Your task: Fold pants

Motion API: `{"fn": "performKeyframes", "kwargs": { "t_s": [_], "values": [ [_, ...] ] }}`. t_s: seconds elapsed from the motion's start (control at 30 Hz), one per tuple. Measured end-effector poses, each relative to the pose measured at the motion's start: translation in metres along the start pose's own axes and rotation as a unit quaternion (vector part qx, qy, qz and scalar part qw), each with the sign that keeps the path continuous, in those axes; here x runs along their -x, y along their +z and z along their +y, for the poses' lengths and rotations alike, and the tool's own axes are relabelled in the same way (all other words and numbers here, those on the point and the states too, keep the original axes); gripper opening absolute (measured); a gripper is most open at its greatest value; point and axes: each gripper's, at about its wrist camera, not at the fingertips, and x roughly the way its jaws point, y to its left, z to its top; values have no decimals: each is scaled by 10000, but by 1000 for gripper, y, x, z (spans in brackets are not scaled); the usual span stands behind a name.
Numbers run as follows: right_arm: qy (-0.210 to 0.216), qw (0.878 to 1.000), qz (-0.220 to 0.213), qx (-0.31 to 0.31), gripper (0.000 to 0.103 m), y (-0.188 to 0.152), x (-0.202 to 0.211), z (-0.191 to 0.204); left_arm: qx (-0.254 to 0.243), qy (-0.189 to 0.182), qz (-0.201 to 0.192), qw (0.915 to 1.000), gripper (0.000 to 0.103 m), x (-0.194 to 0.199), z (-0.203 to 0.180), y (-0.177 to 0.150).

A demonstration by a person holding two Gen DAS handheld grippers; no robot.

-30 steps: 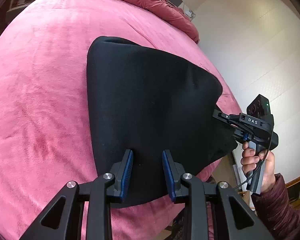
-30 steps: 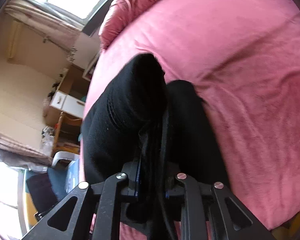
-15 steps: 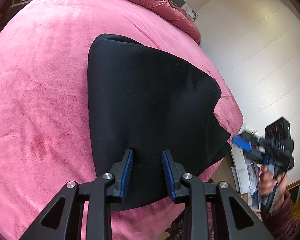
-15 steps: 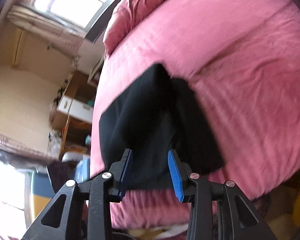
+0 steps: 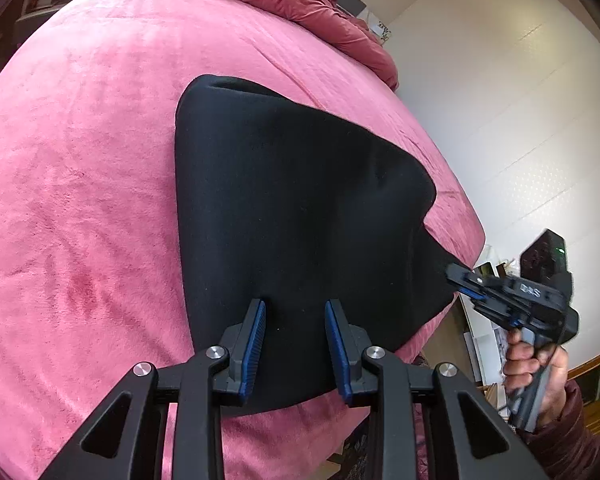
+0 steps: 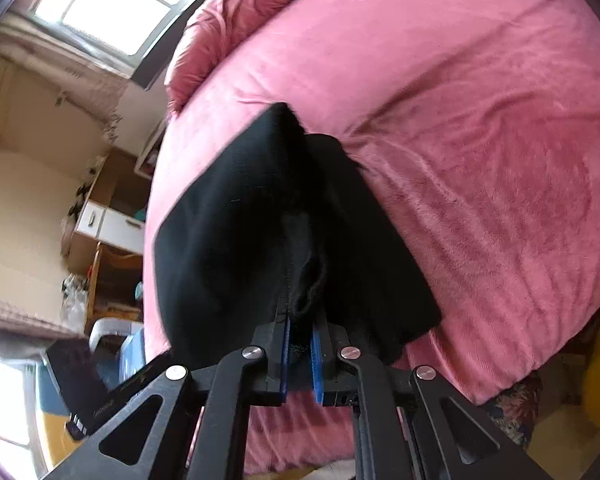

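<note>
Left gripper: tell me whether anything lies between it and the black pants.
Nothing visible does. The left gripper hovers open right over the black pants on the pink bedspread, with only bare fabric between its fingers.

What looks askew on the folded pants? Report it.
The black pants on the pink bedspread are not squared: the corner near the bed's edge bunches into a peak, pinched in the right tool. The left tool hovers open.

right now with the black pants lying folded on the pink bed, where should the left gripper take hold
Take the near hem edge of the black pants, just ahead of the left gripper, coming in low from the foot of the pink bed. That edge lies flat, overhanging slightly. The right gripper already pinches the other corner.
</note>
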Motion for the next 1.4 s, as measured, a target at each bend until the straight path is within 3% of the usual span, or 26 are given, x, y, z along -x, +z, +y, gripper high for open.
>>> {"fn": "performKeyframes", "kwargs": {
  "t_s": [0.13, 0.3, 0.43, 0.53, 0.6, 0.67, 0.9, 1.07, 1.13, 1.17, 1.3, 1.4],
  "values": [
    [-63, 9997, 139, 186, 9, -15, 15, -1, 27, -53, 0, 10000, 31, 1, 1, 1],
    [-210, 9991, 361, -29, 13, -25, 2, -17, -115, 25, 38, 9999, 31, 0, -1, 3],
    [-452, 9973, 424, 396, 16, -22, 6, -9, -266, 120, 69, 9996, 31, -1, -4, 4],
    [-612, 9959, 119, 658, 32, -11, 20, -2, -316, 180, 30, 9993, 31, -1, -8, 6],
    [-568, 9957, -80, 724, 53, 4, 19, -1, -405, 281, -37, 9988, 31, -1, -13, 5],
    [-567, 9948, -275, 799, 58, 20, 13, 3, -546, 426, -81, 9976, 31, -1, -19, 4],
    [-213, 9972, -281, 654, 58, 77, -38, 5, -974, 897, -172, 9910, 31, -5, -39, -2],
    [-71, 9988, -130, 477, 58, 92, -63, 1, -1184, 1156, -170, 9861, 31, -11, -48, -6],
    [-63, 9983, -131, 556, 43, 92, -66, 2, -1247, 1205, -181, 9847, 31, -13, -52, -7],
    [-47, 9980, -114, 620, 28, 91, -67, 4, -1257, 1219, -185, 9844, 31, -14, -52, -7],
    [-104, 9956, -107, 921, 16, 93, -64, 14, -1278, 1270, -187, 9835, 31, -16, -57, -6],
    [-158, 9926, -159, 1189, 13, 96, -59, 26, -1269, 1305, -175, 9831, 31, -22, -59, -3]
  ]
}}
